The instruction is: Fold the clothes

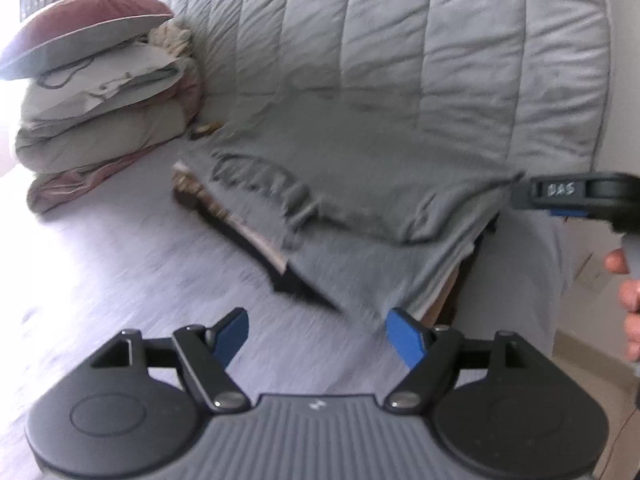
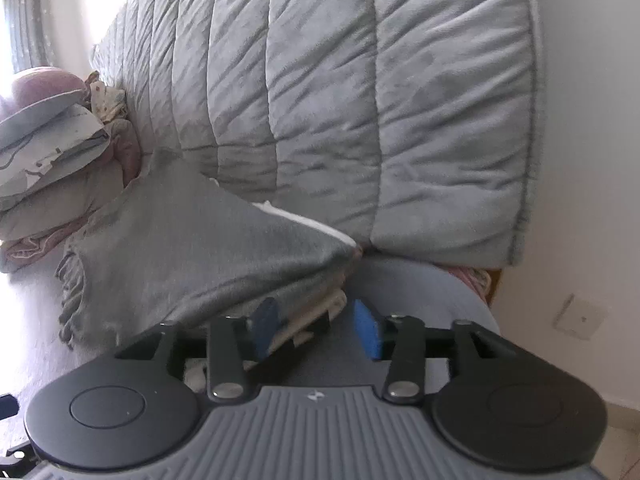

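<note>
Left gripper [image 1: 318, 334] spread wide, empty, over the bed sheet [image 1: 100, 280]. Right gripper [image 2: 316, 330] part open at the pile's near corner, pinching nothing. Grey shirt [image 1: 360, 168] tops a folded stack before the quilt [image 1: 440, 40]: soft, light, floppy; best pinched at hem corners.

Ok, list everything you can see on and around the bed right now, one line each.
grey garment: one, grey, lying on top of a stack of clothes on the bed
clothes stack: one, pale layers, under the garment
quilt: one, grey, bunched behind the stack
pillow pile: one, pink and beige, far left
bed sheet: one, pale lilac
wall socket: one, white, right wall
left gripper: open, empty
right gripper: open, at the stack's edge
hand: one, holding the right gripper
</note>
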Demonstrator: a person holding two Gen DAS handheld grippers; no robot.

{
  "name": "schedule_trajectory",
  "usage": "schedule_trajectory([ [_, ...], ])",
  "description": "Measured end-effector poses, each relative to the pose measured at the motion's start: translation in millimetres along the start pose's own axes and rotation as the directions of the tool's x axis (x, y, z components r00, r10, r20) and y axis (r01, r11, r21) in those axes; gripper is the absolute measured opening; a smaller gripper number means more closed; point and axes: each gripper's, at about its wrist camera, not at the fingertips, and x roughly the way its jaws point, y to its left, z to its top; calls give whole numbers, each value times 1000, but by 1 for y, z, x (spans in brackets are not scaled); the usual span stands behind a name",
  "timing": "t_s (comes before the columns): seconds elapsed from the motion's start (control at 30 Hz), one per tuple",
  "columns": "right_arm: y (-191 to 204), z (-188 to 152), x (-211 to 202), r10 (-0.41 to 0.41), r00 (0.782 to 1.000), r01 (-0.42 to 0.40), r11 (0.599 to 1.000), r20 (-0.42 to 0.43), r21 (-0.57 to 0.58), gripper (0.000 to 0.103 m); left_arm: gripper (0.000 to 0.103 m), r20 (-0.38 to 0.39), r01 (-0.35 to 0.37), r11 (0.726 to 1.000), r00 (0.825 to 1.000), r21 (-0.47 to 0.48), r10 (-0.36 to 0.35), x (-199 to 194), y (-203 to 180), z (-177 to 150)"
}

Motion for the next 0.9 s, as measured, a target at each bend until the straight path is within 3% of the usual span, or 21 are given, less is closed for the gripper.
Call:
schedule_trajectory([
  [0.13,-1,-9,-13,-26,998,25,999,-48,-21,65,102,-59,-47,999,997,24,48,-12,-11,-8],
  [0.3,-3,-16,-25,-54,995,53,998,-83,-22,85,103,-139,-78,996,987,42,83,-15,-25,-13],
  [0.37,-2,-19,-30,-61,995,58,998,-82,-34,88,103,-168,-84,996,982,41,89,-14,-29,-14],
  [0.43,-2,-23,-35,-57,996,54,998,-62,-42,103,103,-185,-88,996,978,25,91,-11,-32,-16],
  [0.9,23,-35,-46,-64,995,56,992,-75,-115,103,103,-213,-142,985,970,-101,118,-19,-15,-27],
])
